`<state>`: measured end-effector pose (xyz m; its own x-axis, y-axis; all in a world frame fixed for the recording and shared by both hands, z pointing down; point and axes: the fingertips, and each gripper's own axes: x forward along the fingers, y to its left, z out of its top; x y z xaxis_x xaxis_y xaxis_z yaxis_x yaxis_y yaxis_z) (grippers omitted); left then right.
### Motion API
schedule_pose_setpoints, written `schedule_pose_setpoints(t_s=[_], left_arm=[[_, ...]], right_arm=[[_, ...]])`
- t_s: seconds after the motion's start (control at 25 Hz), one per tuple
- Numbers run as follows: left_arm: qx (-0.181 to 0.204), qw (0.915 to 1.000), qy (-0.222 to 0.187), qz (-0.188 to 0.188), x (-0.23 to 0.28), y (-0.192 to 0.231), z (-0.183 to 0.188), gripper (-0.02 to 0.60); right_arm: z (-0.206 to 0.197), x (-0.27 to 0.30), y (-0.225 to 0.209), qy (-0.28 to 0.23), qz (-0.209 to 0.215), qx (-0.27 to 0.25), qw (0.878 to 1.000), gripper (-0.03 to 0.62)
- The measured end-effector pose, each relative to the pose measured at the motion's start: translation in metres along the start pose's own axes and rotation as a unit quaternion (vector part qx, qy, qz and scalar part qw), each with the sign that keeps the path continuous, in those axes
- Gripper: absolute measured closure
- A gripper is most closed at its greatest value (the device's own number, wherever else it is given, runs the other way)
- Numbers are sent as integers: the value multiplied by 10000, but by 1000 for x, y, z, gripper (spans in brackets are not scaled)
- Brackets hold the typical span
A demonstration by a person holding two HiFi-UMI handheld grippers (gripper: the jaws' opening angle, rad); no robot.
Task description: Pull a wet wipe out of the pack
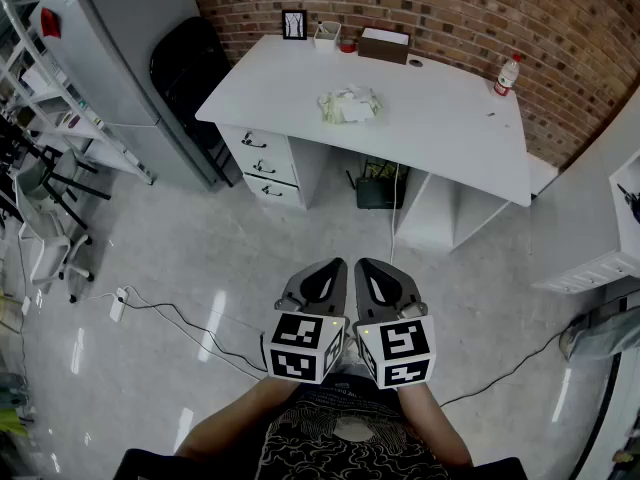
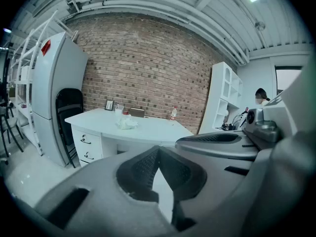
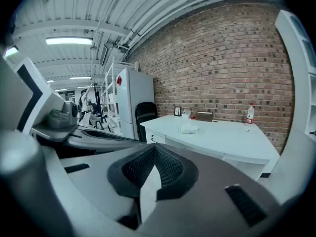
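Close to the torso, left gripper point(image 1: 325, 271) and right gripper point(image 1: 373, 271) side by side, both jaws closed, empty. White desk point(image 1: 450, 133) well ahead, probably wipe pack point(image 1: 348, 105) on it.

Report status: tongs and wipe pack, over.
Left tongs and right tongs shut, empty. Wipe pack untouched on desk, well ahead. Floor to cross first.

place: office | white desk point(image 1: 440, 118) | black chair point(image 1: 190, 68) | brick wall point(image 1: 450, 8) | metal shelving point(image 1: 55, 118)
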<state>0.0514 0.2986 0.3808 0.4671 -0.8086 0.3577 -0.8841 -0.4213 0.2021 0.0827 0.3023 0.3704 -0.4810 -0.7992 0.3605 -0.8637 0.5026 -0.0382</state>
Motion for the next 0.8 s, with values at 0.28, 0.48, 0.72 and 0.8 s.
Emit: schedule_pose_setpoints(t_s=[0.28,0.48,0.72,0.8], left_arm=[[-19,10000,25,25,20,-5,0,571],[-5,9998,53,170,33,-7,2,571],[-115,9994,105,295,43,-8,-2,571],[-114,9993,115,330,47,-8,-2,571]], right_arm=[[-3,9,-12,46,149,-31,9999,576],[-7,13,-29,102,235,18,9997,576],[-10,17,-42,96,356,77,9993,576],[-11,20,-45,102,388,105,9991,576]])
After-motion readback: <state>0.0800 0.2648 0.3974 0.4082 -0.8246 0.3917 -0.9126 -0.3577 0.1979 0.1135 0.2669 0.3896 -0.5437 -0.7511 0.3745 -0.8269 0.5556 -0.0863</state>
